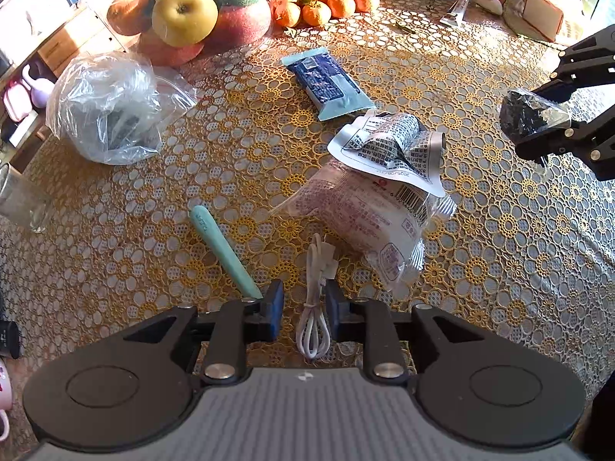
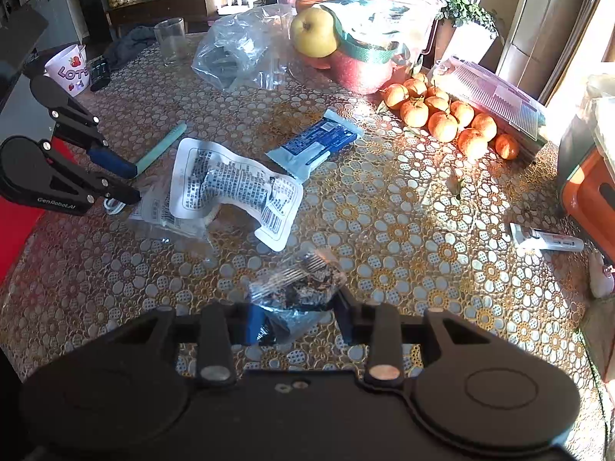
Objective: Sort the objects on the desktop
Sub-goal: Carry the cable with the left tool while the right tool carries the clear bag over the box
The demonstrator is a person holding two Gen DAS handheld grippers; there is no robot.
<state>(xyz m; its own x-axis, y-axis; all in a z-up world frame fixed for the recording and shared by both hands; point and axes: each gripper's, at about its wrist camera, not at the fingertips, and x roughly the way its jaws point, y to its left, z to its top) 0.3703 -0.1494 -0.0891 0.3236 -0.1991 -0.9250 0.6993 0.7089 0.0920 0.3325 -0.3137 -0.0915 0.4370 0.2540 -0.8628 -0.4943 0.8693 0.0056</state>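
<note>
Left to right: a glass (image 1: pixel 21 201) stands at the table's left edge, a clear bag (image 1: pixel 105 109) just inboard. The teal stick (image 1: pixel 225 251) lies beside the left gripper (image 1: pixel 303 309), whose jaws are spread around a white cable (image 1: pixel 313 320) without touching it. A pink packet (image 1: pixel 361 223) and crumpled printed pouch (image 1: pixel 388 146) overlap at centre; the blue packet (image 1: pixel 326 82) lies apart behind them. The right gripper (image 2: pixel 298 324) is clenched on a dark-filled wrapper (image 2: pixel 300 288) (raised above the cloth). Open tablecloth (image 2: pixel 423 253) runs right to the tube (image 2: pixel 546 240) near the far edge, 1 cluster of tangerines (image 2: pixel 442 119) behind
</note>
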